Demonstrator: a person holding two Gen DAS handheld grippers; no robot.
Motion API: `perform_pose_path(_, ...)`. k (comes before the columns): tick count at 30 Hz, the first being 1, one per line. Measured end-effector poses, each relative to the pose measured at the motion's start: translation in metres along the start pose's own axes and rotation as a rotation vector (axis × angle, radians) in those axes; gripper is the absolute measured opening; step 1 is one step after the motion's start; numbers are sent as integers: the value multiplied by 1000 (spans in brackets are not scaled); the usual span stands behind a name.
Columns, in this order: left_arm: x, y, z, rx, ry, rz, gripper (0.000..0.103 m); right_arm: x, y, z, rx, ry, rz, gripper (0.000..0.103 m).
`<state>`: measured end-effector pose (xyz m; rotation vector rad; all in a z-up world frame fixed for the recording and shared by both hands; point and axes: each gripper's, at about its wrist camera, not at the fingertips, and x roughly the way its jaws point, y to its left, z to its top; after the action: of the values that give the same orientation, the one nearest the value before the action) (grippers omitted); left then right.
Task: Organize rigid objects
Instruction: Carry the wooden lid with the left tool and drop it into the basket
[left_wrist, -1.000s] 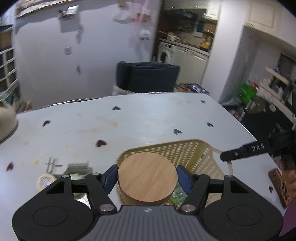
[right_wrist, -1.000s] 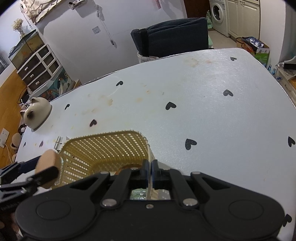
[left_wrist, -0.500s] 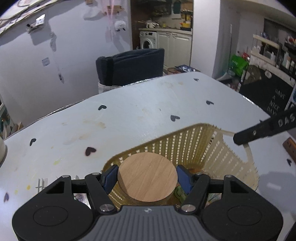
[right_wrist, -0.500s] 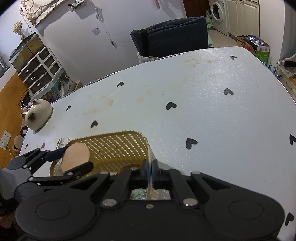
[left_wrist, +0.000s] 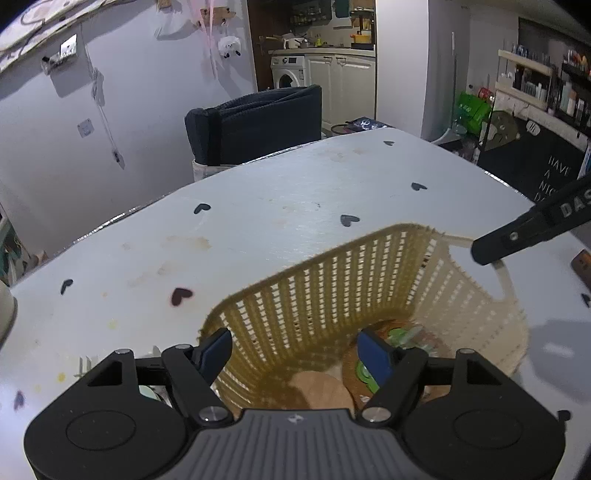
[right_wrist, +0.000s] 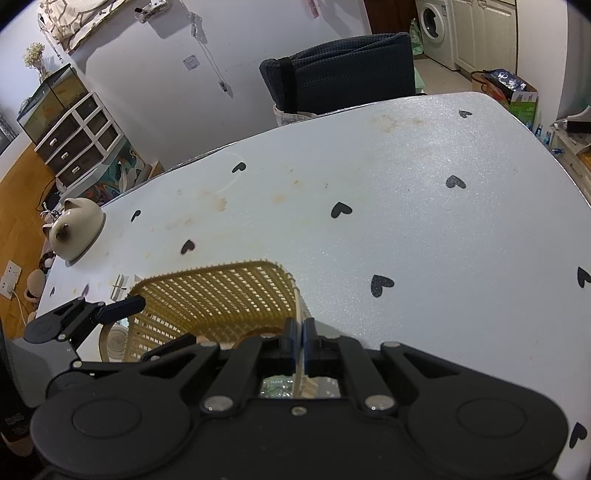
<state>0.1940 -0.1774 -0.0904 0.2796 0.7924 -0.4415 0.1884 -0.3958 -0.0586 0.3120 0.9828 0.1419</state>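
White wall (left_wrist: 147, 129), dark chair (left_wrist: 258, 122)

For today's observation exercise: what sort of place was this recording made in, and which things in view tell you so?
Most likely a lived-in home, a dining area open to a kitchen. Clues: a washing machine under a kitchen counter, a fish tank on a drawer unit, and a heart-patterned table with a dark chair pushed up to it.

Both wrist views close, angled down over table (left_wrist: 295, 206); both share basket (left_wrist: 369, 280), from opposite sides.
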Motion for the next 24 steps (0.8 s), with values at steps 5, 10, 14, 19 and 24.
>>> perform_pose_path(5, -7, 1, -2, -46, 15, -59, 76, 0, 0, 0, 1, 0, 1, 4)
perform_pose_path(10, -13, -5, -6, -64, 22, -88, 78, 0, 0, 0, -1, 0, 0, 4)
perform_pose_path(14, -22, -8, -8, -83, 14, -112, 85, 0, -1, 0, -2, -2, 0, 4)
perform_pose_path(19, -33, -11, -9, -102, 2, -123, 91, 0, 0, 0, -4, -3, -2, 4)
perform_pose_path(24, -43, -12, -10, -118, -9, -127, 96, -1, 0, 0, -6, -4, -2, 4)
